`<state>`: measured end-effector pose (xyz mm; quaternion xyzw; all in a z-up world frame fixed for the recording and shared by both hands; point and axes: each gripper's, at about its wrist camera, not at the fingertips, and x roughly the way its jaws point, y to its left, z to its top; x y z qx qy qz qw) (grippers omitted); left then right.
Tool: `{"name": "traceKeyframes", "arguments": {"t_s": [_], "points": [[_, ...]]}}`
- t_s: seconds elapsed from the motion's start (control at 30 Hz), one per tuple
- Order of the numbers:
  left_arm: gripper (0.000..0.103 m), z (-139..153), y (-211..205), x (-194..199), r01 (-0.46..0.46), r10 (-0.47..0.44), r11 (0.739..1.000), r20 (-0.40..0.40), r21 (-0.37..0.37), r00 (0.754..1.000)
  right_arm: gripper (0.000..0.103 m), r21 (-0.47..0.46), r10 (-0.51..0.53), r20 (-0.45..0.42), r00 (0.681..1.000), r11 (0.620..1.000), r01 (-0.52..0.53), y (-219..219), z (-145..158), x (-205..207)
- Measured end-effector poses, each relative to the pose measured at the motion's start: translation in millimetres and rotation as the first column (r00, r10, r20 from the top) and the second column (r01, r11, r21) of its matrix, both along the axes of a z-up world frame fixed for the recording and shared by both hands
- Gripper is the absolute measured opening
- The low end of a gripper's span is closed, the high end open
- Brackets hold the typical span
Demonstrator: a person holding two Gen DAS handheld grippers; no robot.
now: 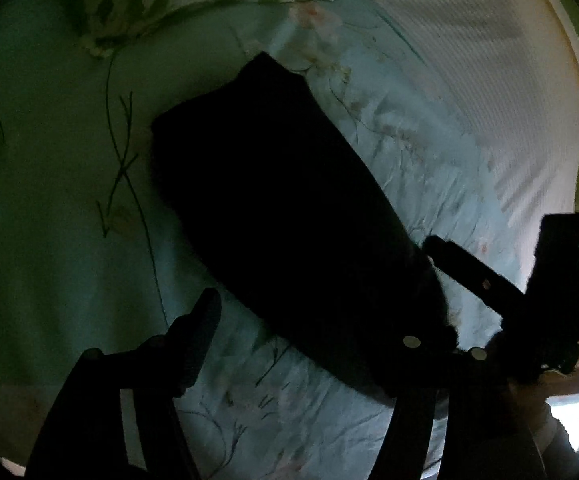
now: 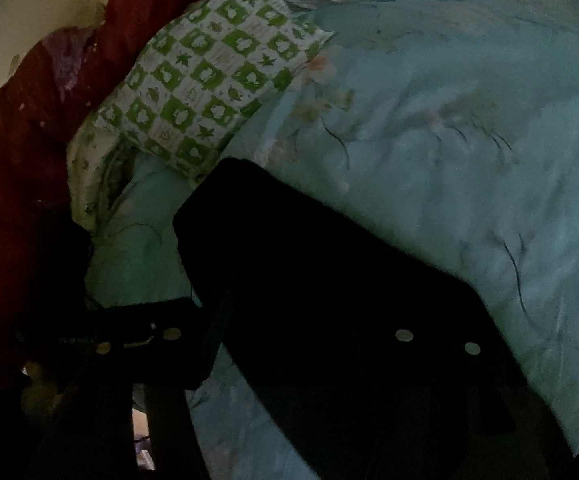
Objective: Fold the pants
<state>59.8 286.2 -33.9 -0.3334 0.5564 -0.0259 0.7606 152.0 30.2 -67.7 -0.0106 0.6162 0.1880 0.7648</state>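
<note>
The black pants [image 1: 273, 184] lie folded into a long dark strip on the light-blue floral sheet [image 1: 61, 240]. My left gripper [image 1: 309, 316] hangs over the strip's near end, open. Its left finger [image 1: 203, 328] stands off the cloth with sheet showing between, and its right finger blends into the dark cloth. The right gripper's body [image 1: 561, 264] shows at the right, one finger [image 1: 465, 272] beside the pants' edge. In the right wrist view the pants [image 2: 309, 248] run under my right gripper [image 2: 305, 304], which is open. The fingers are hard to tell from the cloth.
A green-and-white checked pillow [image 2: 209, 80] lies just beyond the pants' far end. A dark red blanket [image 2: 41, 132] is heaped at the left. A white ribbed cover [image 1: 469, 60] runs along the far right of the sheet [image 2: 449, 160].
</note>
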Motion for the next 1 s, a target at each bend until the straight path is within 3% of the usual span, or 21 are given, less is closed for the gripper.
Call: {"name": "traceKeyframes", "arguments": {"t_s": [0.33, 0.53, 0.7, 0.77, 0.83, 1.0], "points": [[0.073, -25.7, 25.9, 13.4, -0.075, 0.073, 0.996, -0.032, -0.048, 0.997, 0.062, -0.067, 0.163, -0.066, 0.984, 0.984, -0.168, 42.2, -37.5, 61.7], [0.073, -36.9, 39.4, 21.5, -0.126, 0.123, 0.986, -0.03, -0.112, 0.992, 0.062, -0.06, 0.245, -0.132, 0.961, 0.965, -0.254, 62.7, -68.2, 84.5], [0.073, -39.0, 42.6, 26.3, -0.145, 0.143, 0.982, -0.029, -0.121, 0.989, 0.061, -0.017, 0.288, -0.195, 0.937, 0.955, -0.297, 74.6, -93.7, 97.4], [0.073, -39.1, 40.7, 26.3, -0.151, 0.149, 0.981, -0.026, -0.119, 0.988, 0.041, 0.017, 0.307, -0.228, 0.924, 0.95, -0.311, 77.3, -102.1, 102.2], [0.073, -39.3, 37.2, 27.8, -0.161, 0.16, 0.98, -0.017, -0.119, 0.987, 0.033, 0.011, 0.305, -0.245, 0.92, 0.95, -0.312, 77.3, -108.5, 107.4], [0.071, -41.1, 34.5, 33.9, -0.17, 0.171, 0.98, 0.002, -0.106, 0.985, 0.026, 0.086, 0.253, -0.288, 0.924, 0.967, -0.238, 61.7, -115.6, 117.7]]}}
